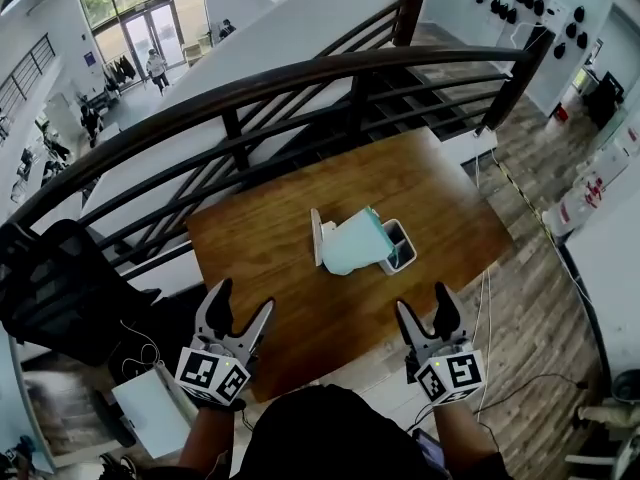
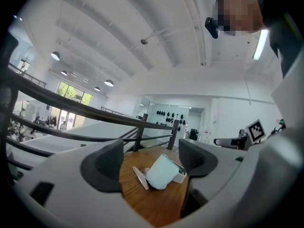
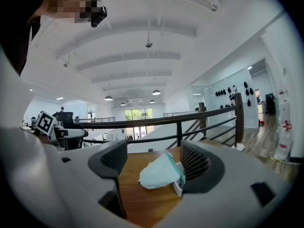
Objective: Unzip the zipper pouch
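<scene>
Evidently nothing grasped: left gripper [image 1: 245, 296] and right gripper [image 1: 420, 300] both gaped empty near the surface [image 1: 270, 238] edge, mint pouch [image 1: 350, 243] mid-surface, well apart; best pin fabric, then pinch the pull

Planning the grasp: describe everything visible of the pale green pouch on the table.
The pouch is pale mint, soft-looking fabric, with a darker teal strip along one edge. It lies tilted on the wooden table, leaning on a small white box, a flat white piece at its other side. Left gripper and right gripper, both open, are apart from it.
</scene>
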Demonstrator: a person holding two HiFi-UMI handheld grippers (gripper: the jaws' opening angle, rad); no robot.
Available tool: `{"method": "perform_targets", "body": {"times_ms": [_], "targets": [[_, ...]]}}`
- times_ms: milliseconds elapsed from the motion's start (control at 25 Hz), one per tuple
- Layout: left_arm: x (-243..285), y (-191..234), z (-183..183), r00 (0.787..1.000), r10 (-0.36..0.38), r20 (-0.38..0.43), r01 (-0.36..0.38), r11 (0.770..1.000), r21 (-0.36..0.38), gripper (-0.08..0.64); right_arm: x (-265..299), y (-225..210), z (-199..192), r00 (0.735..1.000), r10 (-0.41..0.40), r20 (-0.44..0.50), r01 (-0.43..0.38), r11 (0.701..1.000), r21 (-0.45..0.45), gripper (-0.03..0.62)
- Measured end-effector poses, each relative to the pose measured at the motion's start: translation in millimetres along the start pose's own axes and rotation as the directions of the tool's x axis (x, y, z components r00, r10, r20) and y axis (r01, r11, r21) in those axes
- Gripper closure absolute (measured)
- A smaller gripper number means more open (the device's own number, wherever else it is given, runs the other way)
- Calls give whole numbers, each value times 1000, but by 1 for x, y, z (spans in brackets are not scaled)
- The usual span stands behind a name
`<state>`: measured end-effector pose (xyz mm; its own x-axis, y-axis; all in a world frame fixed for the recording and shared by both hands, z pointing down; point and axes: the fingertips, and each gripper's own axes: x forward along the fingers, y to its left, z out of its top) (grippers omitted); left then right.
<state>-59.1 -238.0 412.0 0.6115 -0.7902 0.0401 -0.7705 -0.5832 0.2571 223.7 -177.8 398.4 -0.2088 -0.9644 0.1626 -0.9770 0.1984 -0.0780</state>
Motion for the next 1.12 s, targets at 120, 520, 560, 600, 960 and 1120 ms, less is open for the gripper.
{"method": "perform_targets", "body": {"times_ms": [120, 520, 560, 600, 960, 1120], "targets": [[5, 5, -1, 1000, -15, -7, 15, 1000, -4, 207, 12, 0, -4, 1000, 6, -19, -6, 1000, 6, 264], [11, 13, -18, 998, -29, -64, 28, 1000, -13, 207, 42, -9, -29, 992, 39, -120, -38, 999, 6, 273], [12, 13, -22, 997, -27, -74, 25, 999, -19, 207, 45, -11, -35, 990, 39, -135, -38, 999, 10, 273], [14, 13, -27, 996, -25, -84, 23, 999, -26, 207, 47, -13, -41, 988, 42, -150, -40, 999, 13, 274], [38, 7, -50, 989, -11, -148, 4, 999, -51, 207, 96, -39, -80, 956, 83, -280, -88, 996, -7, 275], [45, 4, -55, 985, -3, -170, -7, 999, -53, 207, 119, -51, -95, 937, 105, -334, -120, 992, -25, 275]]}}
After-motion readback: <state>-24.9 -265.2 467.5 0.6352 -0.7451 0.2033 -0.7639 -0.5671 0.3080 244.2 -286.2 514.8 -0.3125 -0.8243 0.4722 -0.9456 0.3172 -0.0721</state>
